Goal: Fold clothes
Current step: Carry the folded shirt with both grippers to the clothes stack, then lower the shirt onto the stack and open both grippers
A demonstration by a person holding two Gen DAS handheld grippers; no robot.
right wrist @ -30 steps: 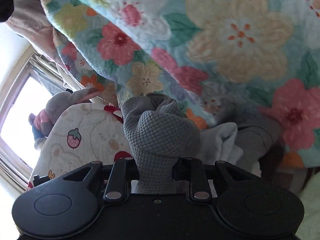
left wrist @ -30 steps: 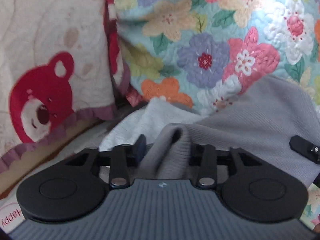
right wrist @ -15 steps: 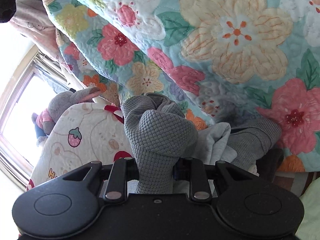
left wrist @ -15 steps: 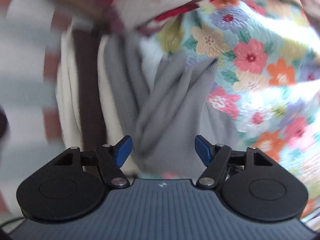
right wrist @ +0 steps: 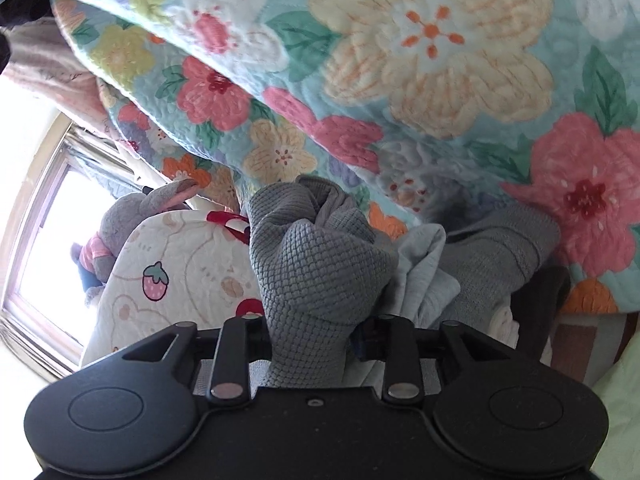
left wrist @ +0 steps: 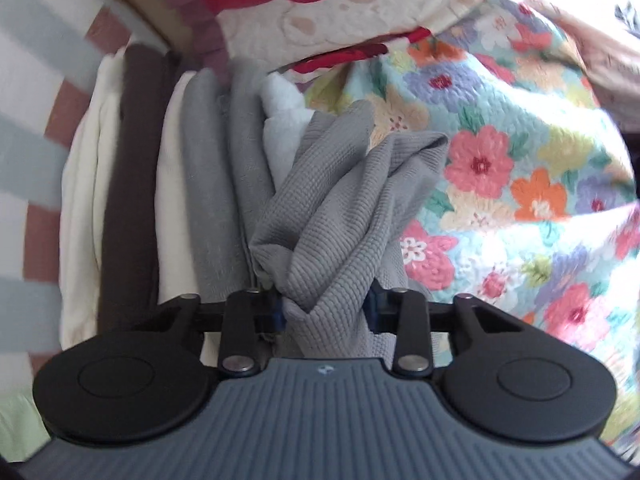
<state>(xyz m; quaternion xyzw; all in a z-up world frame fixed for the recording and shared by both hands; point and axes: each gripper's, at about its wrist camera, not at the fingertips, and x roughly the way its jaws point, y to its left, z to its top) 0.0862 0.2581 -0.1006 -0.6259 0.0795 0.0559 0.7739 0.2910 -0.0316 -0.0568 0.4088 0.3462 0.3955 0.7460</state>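
Floral quilt [left wrist: 520, 168] fills the background of both views, with a cream bear-print cushion [left wrist: 360, 12] at its edge. Against that quilt a grey waffle-knit garment [left wrist: 340, 208] is bunched up, and both tongs have it between their fingers.

Left tongs [left wrist: 326, 308] point nearly level, rolled so that the folded pile [left wrist: 168, 184] beside the quilt stands on edge in their view; their jaws are closing, and the blue pads already pinch a gathered wad of the garment. Right tongs [right wrist: 310, 328] also point nearly level, tilted so the window [right wrist: 60, 240] leans; their jaws are opening, the garment's knot [right wrist: 320, 272] still between them, though whether the pads still press on it cannot be told.

By count: one garment in hand and two tongs. On the side of the garment away from the quilt, the pile shows about six folded layers: two cream, one brown, two grey, one pale blue. One plush rabbit [right wrist: 120, 232] sits by the window, beyond the cushion's strawberry print.
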